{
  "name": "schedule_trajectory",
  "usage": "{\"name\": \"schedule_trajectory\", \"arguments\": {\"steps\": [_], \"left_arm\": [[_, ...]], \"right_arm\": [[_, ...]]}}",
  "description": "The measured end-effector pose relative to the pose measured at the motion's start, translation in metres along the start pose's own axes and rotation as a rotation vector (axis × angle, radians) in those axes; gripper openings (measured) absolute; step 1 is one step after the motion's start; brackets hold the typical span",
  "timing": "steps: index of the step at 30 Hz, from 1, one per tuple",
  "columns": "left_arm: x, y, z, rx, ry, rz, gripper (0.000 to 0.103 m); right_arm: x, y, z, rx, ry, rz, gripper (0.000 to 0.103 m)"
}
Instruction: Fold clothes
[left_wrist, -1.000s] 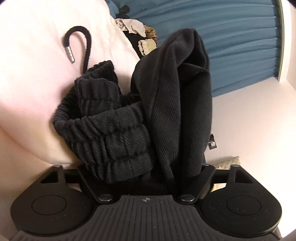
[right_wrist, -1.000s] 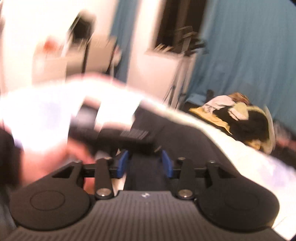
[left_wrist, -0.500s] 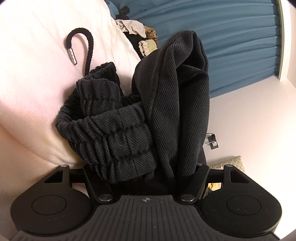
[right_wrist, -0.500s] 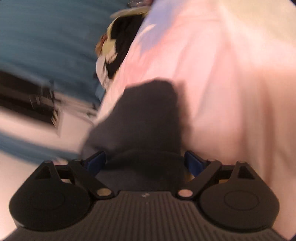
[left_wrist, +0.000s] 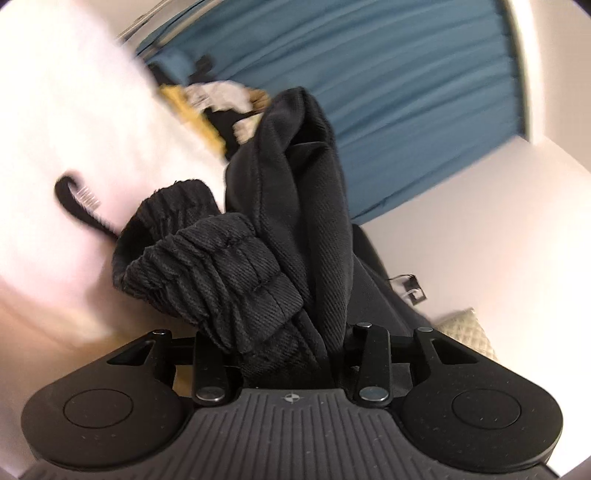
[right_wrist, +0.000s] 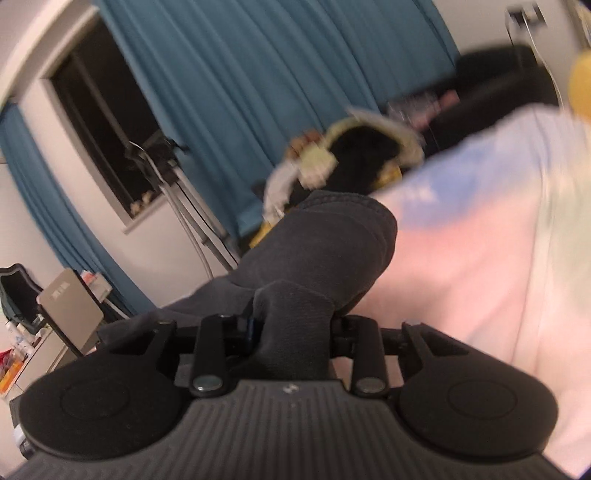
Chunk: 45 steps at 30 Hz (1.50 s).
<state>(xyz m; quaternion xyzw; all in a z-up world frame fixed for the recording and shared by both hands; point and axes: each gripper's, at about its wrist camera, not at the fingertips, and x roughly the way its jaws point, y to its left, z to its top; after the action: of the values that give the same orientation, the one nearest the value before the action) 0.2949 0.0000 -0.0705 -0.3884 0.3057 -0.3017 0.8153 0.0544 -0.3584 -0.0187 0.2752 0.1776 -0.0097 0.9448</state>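
Both grippers pinch the black sweatpants (left_wrist: 295, 206): left gripper (left_wrist: 280, 354) at the elastic waistband (left_wrist: 207, 273), right gripper (right_wrist: 291, 332) on a fold. Looks soft, floppy and thick, so I'd hold at seams.

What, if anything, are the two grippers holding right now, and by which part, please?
Both hold the black pants. The left gripper clamps bunched fabric by the elastic waistband; the right gripper pinches a plain fold, which part unclear.

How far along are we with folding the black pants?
Done: no finished fold shows. In hand: the left gripper is clamped on the bunched waistband of the black pants; the right gripper is clamped on another part. Both views are motion-blurred. Left: spread it on the pale bed and fold.
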Motion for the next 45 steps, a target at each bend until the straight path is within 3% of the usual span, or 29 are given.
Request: {"name": "schedule_trajectory", "arguments": {"steps": [3,7,11,15,18,24,27,29,33,34,35,38,40,45], "left_arm": [[0.013,-0.027,0.016,0.031,-0.017,-0.054,0.044],[0.066,-0.085,0.012,0.137,0.023,-0.101,0.045],[0.144,-0.120,-0.021,0.231,0.104,-0.156,0.047],[0.230,-0.126,-0.071,0.230,0.201,-0.219,0.047],[0.295,-0.131,-0.122,0.225,0.284,-0.230,0.047],[0.377,-0.091,-0.174,0.261,0.466,-0.173,0.048],[0.397,-0.070,-0.173,0.345,0.482,-0.192,0.052],[0.407,-0.063,-0.164,0.366,0.487,-0.213,0.057],[0.423,-0.054,-0.140,0.397,0.518,-0.180,0.063],[0.422,-0.054,-0.137,0.401,0.535,-0.163,0.070],[0.425,-0.052,-0.131,0.410,0.555,-0.141,0.077],[0.422,-0.042,-0.111,0.429,0.592,-0.100,0.083],[0.409,-0.036,-0.097,0.460,0.575,-0.062,0.093],[0.359,-0.027,-0.056,0.570,0.464,-0.009,0.099]], "right_arm": [[-0.035,-0.002,0.027,-0.014,-0.073,0.017,0.033],[-0.077,-0.034,0.070,0.021,-0.141,0.003,0.033],[-0.128,-0.090,0.103,0.055,-0.206,-0.040,0.033],[-0.166,-0.154,0.116,0.081,-0.245,-0.125,0.034],[-0.178,-0.207,0.112,0.111,-0.241,-0.201,0.034],[-0.165,-0.309,0.064,0.237,-0.149,-0.330,0.034],[-0.154,-0.351,0.028,0.343,-0.096,-0.373,0.035],[-0.153,-0.370,0.009,0.395,-0.112,-0.370,0.036],[-0.155,-0.372,0.002,0.395,-0.129,-0.368,0.037],[-0.155,-0.370,0.004,0.386,-0.120,-0.373,0.038],[-0.156,-0.367,0.006,0.384,-0.105,-0.377,0.041],[-0.163,-0.352,0.014,0.371,-0.069,-0.397,0.051],[-0.166,-0.333,0.024,0.336,-0.057,-0.442,0.053],[-0.190,-0.284,0.036,0.193,-0.084,-0.520,0.056]]}}
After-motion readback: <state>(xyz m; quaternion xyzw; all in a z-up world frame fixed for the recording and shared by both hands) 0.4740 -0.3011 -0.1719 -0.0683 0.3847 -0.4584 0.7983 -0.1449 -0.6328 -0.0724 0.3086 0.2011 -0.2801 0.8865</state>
